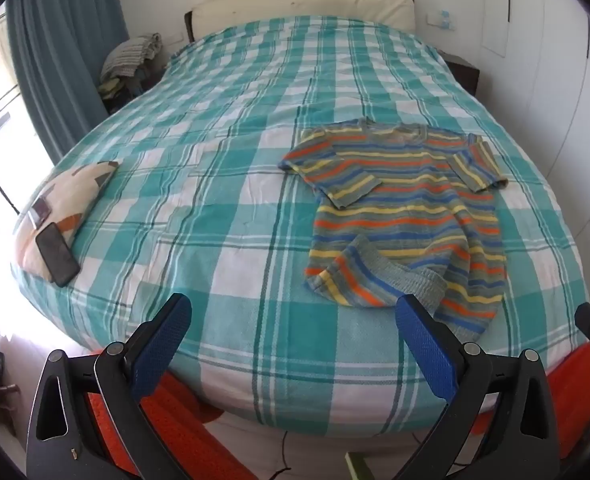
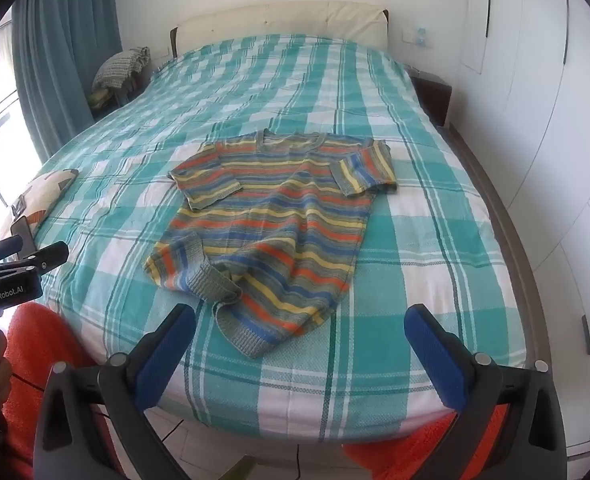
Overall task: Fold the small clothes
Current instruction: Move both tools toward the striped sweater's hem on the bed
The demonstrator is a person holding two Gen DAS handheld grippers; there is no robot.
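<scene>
One striped knit sweater (image 2: 271, 216) to fold, and we reckon it's soft, light and floppy, so it'll sag and stretch if grabbed mid-body. We'd pinch the ribbed hem corners, one already flipped over at lower centre of the right view. It lies flat on the checked bed (image 2: 435, 240), sleeves tucked in. Both tools hang short of it at the near bed edge, gaping wide and empty: right tool (image 2: 299, 344) just below the hem, left tool (image 1: 295, 332) down-left of it.
</scene>
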